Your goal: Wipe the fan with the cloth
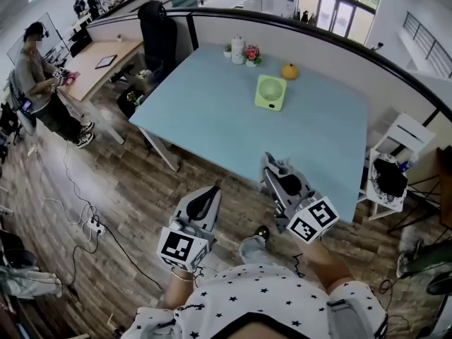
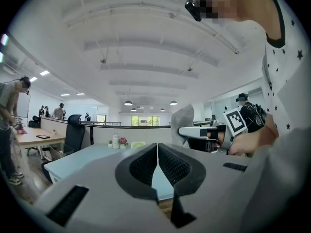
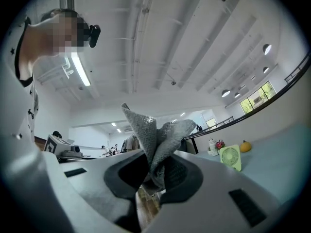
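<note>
The fan [image 1: 271,92] stands upright on the far part of the worktop [image 1: 212,119]. At the near edge, the right gripper [image 3: 154,166] has its fingers pinching the grey cloth [image 3: 154,135]. The left gripper [image 2: 157,149] has its fingers pressed together on nothing.

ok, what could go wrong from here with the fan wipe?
The fan stands free and upright on the table; a one-sided push may tip or slide it. The left tongs, shut and empty, could steady it.
The right tongs pinch the cloth by one bunched end; it might pull out while rubbing.
The flower pot beyond the fan could get knocked.
</note>
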The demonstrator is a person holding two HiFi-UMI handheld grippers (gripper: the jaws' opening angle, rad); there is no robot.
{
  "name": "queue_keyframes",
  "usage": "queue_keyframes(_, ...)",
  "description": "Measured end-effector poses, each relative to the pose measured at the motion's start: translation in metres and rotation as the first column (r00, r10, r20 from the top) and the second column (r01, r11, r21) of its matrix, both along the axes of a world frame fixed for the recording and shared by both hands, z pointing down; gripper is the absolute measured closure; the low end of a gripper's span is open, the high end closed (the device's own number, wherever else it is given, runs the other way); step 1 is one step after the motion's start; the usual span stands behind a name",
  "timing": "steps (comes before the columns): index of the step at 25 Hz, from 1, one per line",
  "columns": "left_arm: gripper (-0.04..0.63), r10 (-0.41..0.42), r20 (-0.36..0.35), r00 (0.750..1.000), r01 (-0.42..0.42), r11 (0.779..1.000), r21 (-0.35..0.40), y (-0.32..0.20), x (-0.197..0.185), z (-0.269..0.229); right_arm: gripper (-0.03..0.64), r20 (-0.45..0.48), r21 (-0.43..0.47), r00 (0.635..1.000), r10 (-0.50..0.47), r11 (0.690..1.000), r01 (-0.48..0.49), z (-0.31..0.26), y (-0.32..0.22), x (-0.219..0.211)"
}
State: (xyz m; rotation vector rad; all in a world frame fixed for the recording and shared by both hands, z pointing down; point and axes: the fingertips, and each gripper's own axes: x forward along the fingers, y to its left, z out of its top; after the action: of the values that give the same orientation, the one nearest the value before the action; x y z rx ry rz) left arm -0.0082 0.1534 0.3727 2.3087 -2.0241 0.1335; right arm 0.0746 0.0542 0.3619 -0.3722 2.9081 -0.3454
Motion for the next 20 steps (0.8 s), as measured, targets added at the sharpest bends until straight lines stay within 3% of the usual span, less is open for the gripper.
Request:
queue_keyframes(9, 0.563, -0.026, 0.014, 1.0, 0.026, 0.999, -0.02, -0.084, -0.024, -0.001, 0.569, 0.002, -0.021, 1.0, 0.006, 1.0, -0.006, 0.005, -0.09, -0.017)
queue_keyframes(20, 0.563, 0.008, 0.061, 0.998, -0.005, 0.999, -0.053, -0.168, -0.03, 0.003, 0.569, 0.032, -0.064, 0.999, 0.035, 0.997, -0.033, 0.016, -0.17, -0.025)
